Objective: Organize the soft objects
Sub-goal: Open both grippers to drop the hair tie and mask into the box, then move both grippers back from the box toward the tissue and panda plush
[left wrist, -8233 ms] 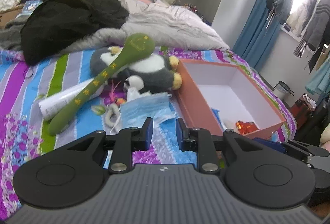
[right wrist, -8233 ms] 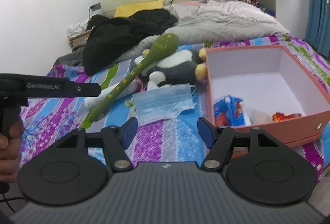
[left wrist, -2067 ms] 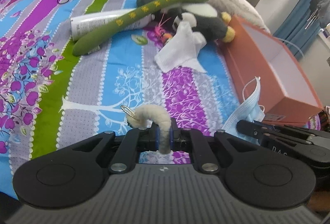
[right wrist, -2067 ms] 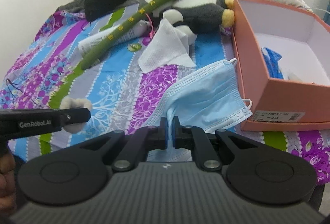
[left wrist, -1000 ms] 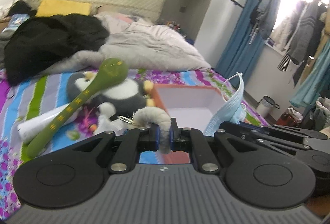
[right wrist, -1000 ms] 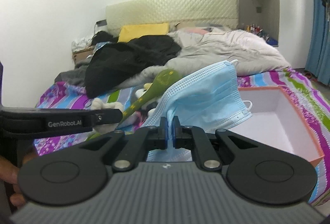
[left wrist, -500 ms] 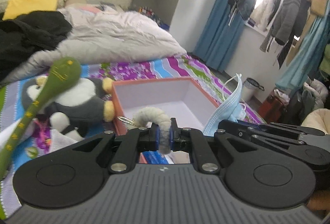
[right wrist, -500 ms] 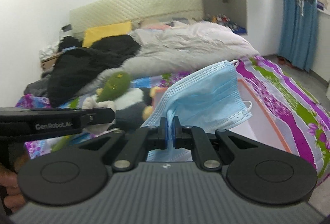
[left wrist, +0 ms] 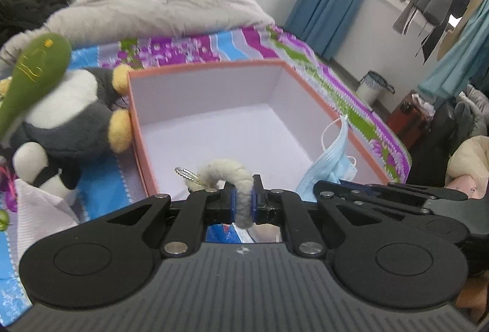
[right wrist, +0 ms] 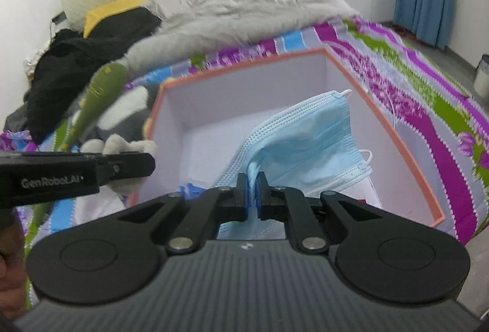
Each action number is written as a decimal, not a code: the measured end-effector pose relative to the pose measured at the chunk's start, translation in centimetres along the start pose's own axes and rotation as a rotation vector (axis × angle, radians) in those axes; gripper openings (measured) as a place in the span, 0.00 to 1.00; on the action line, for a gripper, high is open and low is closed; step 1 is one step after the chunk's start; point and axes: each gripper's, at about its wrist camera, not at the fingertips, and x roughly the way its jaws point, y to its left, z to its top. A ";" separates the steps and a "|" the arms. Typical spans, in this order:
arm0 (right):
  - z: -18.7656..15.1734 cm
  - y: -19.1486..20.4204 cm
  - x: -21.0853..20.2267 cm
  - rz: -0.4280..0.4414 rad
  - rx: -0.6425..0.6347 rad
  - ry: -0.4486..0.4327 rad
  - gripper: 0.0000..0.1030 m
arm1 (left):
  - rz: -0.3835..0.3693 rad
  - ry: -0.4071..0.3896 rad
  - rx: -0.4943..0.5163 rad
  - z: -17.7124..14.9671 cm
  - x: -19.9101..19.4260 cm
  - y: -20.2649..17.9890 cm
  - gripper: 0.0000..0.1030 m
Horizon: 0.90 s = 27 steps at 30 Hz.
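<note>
Since a second ago both tongs have swung from facing the headboard to tilting down over the orange box, which now fills mid-frame in both wrist views. The left tongs are clamped on a fuzzy cream keychain curling up at lower centre, its metal clasp poking left, above the box's near wall. The right tongs pinch a bunched fold of the blue face mask, which drapes at centre-right over the white interior. The step looks like the drop-off; next, each should probably lower inside the rim and let go, one at a time.
</note>
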 end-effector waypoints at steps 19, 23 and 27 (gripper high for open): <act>-1.0 -2.7 4.0 0.001 0.076 0.108 0.47 | 0.059 0.092 0.012 0.1 5.0 0.4 0.39; -0.7 -2.1 2.1 0.011 0.073 0.073 0.47 | 0.066 0.055 0.012 0.2 2.6 0.1 0.39; -0.6 -1.1 -0.3 0.022 0.069 0.028 0.47 | 0.071 0.012 0.015 0.0 -0.5 -0.3 0.39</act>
